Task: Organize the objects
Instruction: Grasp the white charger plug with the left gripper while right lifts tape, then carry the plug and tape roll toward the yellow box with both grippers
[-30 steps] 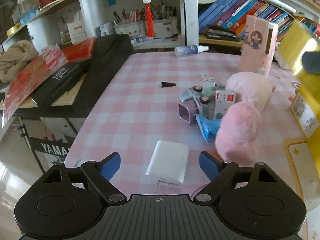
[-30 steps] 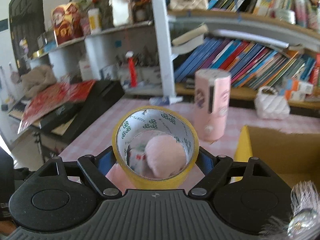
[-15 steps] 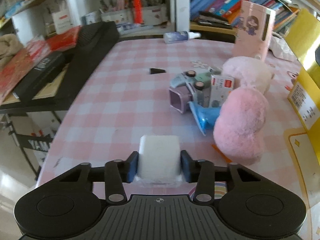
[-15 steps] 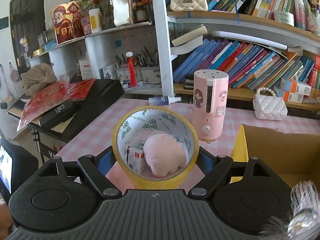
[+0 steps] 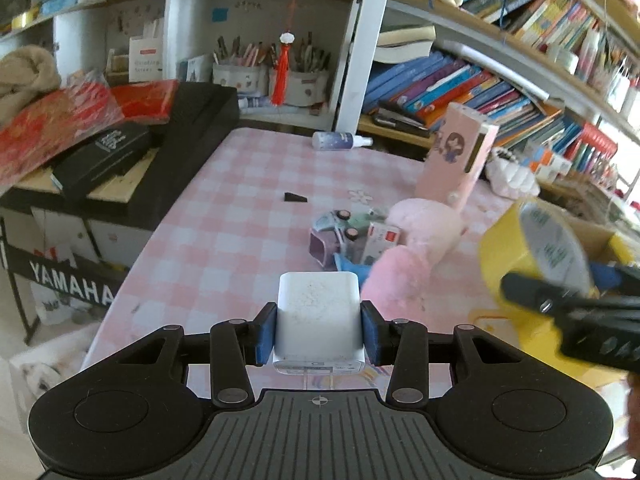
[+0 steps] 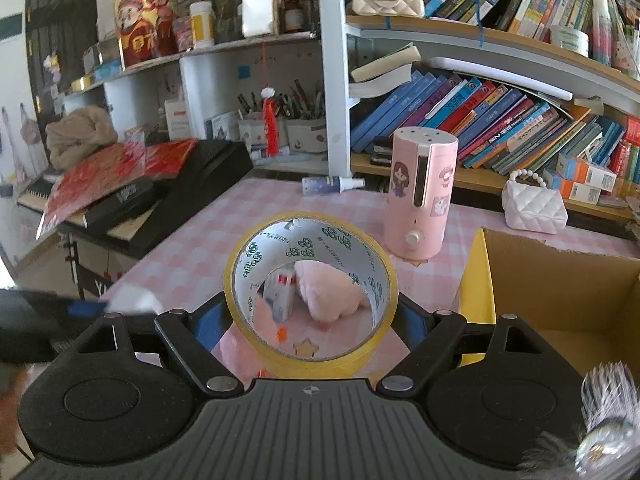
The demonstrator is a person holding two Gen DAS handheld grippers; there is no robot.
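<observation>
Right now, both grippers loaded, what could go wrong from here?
1. The left gripper grips the white charger only near its plug end; it could pivot or slip out.
2. The right gripper squeezes the yellow tape roll across its rim; the roll might twist free before it is over the cardboard box.
3. The two grippers are close together; heading for the box at once risks a bump.

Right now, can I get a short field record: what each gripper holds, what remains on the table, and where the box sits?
left gripper: jaws shut on white charger, lifted off the table
right gripper: jaws shut on yellow tape roll
table: pink plush, pink dispenser, spray bottle, small clutter pile
cardboard box: open, at right of table
</observation>
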